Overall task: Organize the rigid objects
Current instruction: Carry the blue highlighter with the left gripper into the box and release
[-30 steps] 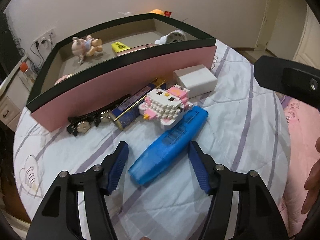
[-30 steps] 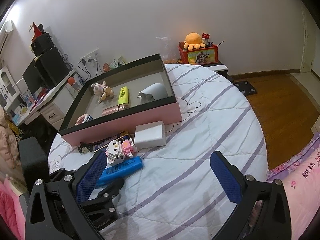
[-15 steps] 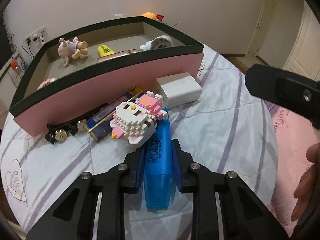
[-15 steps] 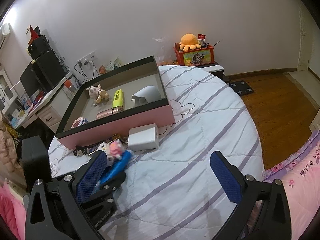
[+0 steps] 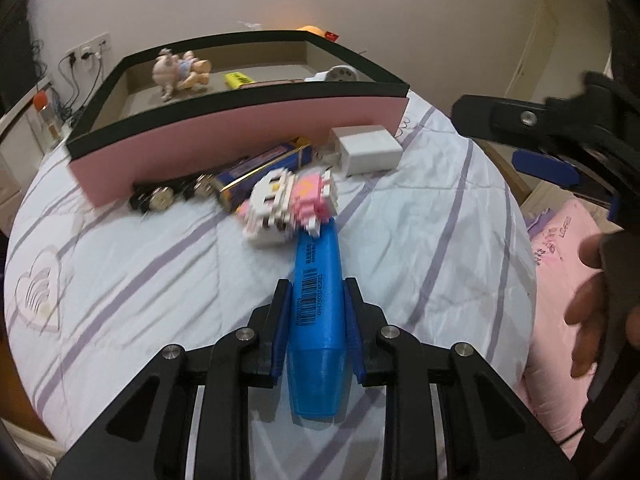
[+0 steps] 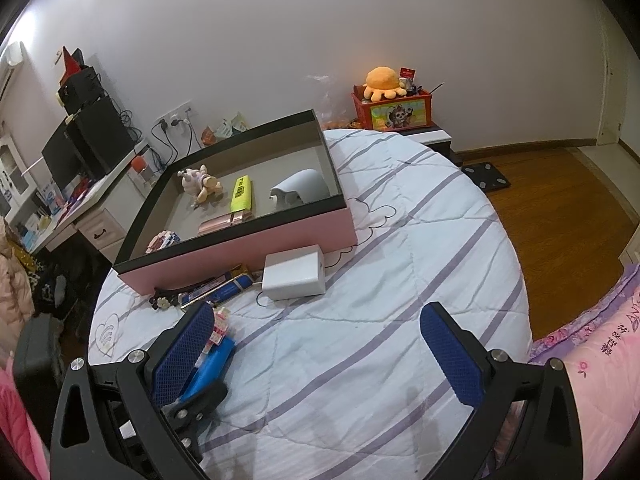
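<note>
My left gripper [image 5: 316, 300] is shut on a blue highlighter [image 5: 318, 304] with a barcode, held above the round bed; it also shows in the right wrist view [image 6: 210, 364]. A pink and white brick cat figure [image 5: 288, 204] lies at the highlighter's far tip. The pink box with a black rim [image 5: 240, 140] stands behind, holding a small doll [image 5: 178, 72], a yellow highlighter [image 6: 242, 192], a rose-gold bar [image 6: 224, 222] and a white dome-shaped device [image 6: 300, 186]. My right gripper [image 6: 316, 356] is open and empty above the bedcover.
In front of the box lie a white charger block [image 5: 366, 150], a blue and gold flat tin [image 5: 264, 170] and a black hair clip [image 5: 160, 198]. A desk with a monitor [image 6: 84, 148] stands left, a red toy crate [image 6: 394, 110] at the back.
My left gripper closed on the blue highlighter, turned it to point straight ahead and lifted it. The brick cat figure shifted at its tip. My right gripper stayed open.
</note>
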The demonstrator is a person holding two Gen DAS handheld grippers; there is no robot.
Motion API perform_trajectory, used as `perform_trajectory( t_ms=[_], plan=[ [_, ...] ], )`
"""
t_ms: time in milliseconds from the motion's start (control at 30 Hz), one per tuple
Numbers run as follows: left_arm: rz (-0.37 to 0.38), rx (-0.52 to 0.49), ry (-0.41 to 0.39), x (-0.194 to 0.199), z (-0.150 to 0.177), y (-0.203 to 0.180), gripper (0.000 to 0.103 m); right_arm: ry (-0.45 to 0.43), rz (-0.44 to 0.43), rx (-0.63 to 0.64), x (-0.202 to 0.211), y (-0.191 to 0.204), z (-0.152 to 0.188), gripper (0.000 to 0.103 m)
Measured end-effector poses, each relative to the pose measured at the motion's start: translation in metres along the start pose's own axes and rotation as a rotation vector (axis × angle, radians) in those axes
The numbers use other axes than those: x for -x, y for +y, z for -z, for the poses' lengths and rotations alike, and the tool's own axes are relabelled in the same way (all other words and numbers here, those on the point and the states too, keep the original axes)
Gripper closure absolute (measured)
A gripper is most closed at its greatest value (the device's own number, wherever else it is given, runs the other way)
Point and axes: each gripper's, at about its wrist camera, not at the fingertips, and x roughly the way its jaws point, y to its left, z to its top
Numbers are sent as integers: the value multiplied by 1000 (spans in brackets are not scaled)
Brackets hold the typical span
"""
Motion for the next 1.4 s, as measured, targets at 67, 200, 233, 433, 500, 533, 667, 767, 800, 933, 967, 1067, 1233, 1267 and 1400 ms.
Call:
perform_trajectory(
  t_ms=[67, 200, 233, 433, 500, 533, 667, 767, 800, 933, 967, 1067, 1233, 1267, 1400],
  plan=[
    [-7, 21, -7, 6, 6, 4, 78, 3, -2, 5, -1, 3, 1, 0],
    [-34, 47, -30, 17, 11, 12, 78, 5, -6, 15, -1, 9, 2, 0],
    [-42, 53, -39, 20, 11, 13, 78, 6, -8, 19, -1, 11, 2, 0],
    [-79, 99, -114, 41, 3, 26, 78, 7, -16, 42, -2, 22, 3, 0],
    [-88, 117, -137, 46, -1, 32, 78, 10, -19, 49, -2, 26, 3, 0],
    [-94, 125, -146, 49, -3, 35, 78, 11, -20, 53, -3, 27, 3, 0],
    [-118, 150, -179, 57, -14, 47, 78, 13, -25, 60, -5, 30, 3, 0],
    [-131, 158, -192, 59, -22, 53, 78, 15, -27, 73, -7, 35, 0, 0],
    [-136, 162, -197, 58, -26, 55, 78, 15, -28, 77, -8, 36, -1, 0],
    [-146, 174, -207, 57, -40, 62, 78, 16, -32, 98, -15, 43, -8, 0],
    [-148, 175, -210, 58, -43, 64, 78, 16, -35, 104, -17, 45, -11, 0],
    [-157, 179, -224, 58, -59, 70, 78, 9, -42, 120, -21, 51, -21, 0],
    [-169, 183, -239, 53, -92, 84, 78, -18, -52, 148, -30, 60, -48, 0],
    [-173, 184, -238, 50, -98, 87, 78, -24, -52, 153, -33, 62, -54, 0],
    [-181, 189, -221, 30, -127, 100, 78, -25, -48, 170, -50, 67, -77, 0]
  ],
)
